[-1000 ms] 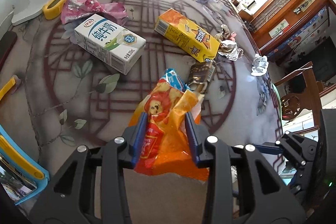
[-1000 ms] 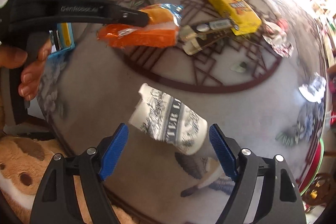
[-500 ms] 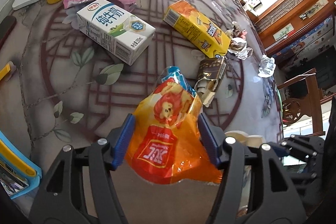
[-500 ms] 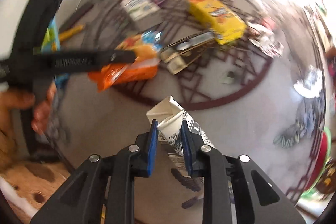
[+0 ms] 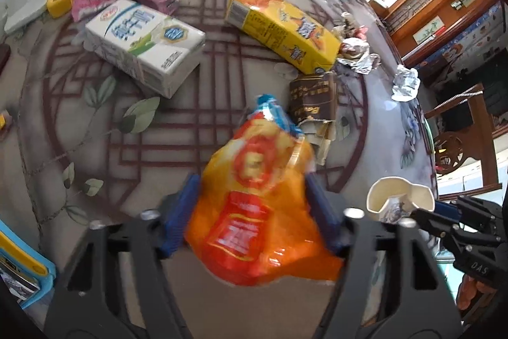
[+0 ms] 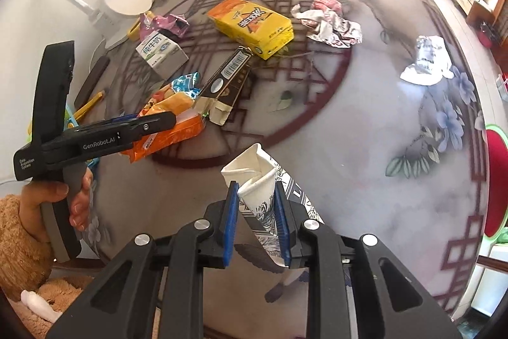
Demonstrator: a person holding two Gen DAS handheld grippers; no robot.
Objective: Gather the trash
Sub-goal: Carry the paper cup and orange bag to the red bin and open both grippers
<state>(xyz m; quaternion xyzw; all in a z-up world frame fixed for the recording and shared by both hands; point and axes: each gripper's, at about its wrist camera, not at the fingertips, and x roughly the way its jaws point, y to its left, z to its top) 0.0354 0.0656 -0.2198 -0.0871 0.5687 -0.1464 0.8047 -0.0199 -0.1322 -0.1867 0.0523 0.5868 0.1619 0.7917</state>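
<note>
Two pieces of trash are off the table (image 6: 365,148) at once, one per hand, likely so both can go to a bin in a single trip; no bin shows in either view. The right gripper (image 6: 256,196) is clamped tight on a paper cup (image 6: 254,167), squashing its printed wall flat between the blue pads while the folded rim sticks out ahead, a firm pinch that suits something so light and crushable. The left gripper (image 5: 250,183) has an orange snack bag (image 5: 254,212) between its pads; its jaws have just been closing a little, and they press the puffy sides, standing wide because the bag is bulky. Both loads hang at the near edge, the bag to the left of the cup. Much remains farther out: a milk carton (image 5: 143,43), a yellow box (image 5: 282,30), a dark brown box (image 5: 314,97) and foil wrappers (image 6: 330,24) far right
</note>
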